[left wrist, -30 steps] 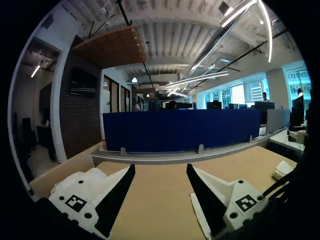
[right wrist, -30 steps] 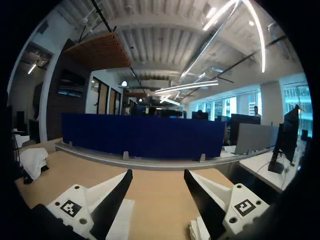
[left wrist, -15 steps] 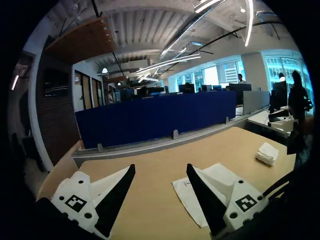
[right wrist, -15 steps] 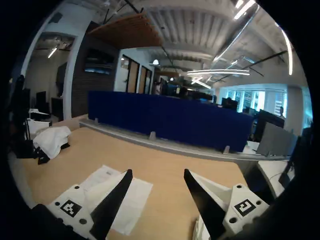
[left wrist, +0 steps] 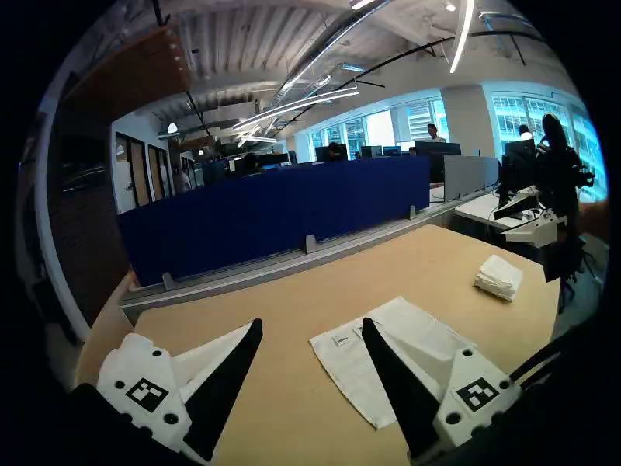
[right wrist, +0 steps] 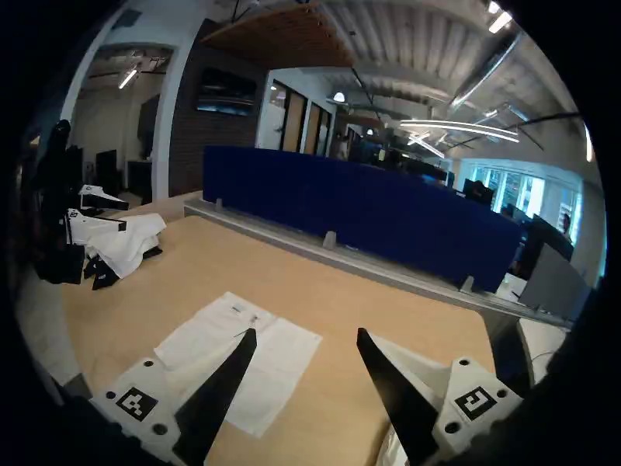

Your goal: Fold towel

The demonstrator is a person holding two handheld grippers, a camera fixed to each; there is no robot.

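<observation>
Tips the left gripper (left wrist: 310, 322) downward and swings it to the right over the past second. Brings the spread towel (left wrist: 345, 369) from a mere sliver beside the right finger into nearly full sight, lying flat on the surface (left wrist: 310, 287). Carries the small folded towel (left wrist: 498, 277) up from the rim and further in.

Tilts the right gripper (right wrist: 305, 332) down as well and turns it leftward. Shows far more of the spread towel (right wrist: 217, 326) than the corner seen before under the left finger. Lifts the crumpled white cloth (right wrist: 128, 237) higher at the left edge.
</observation>
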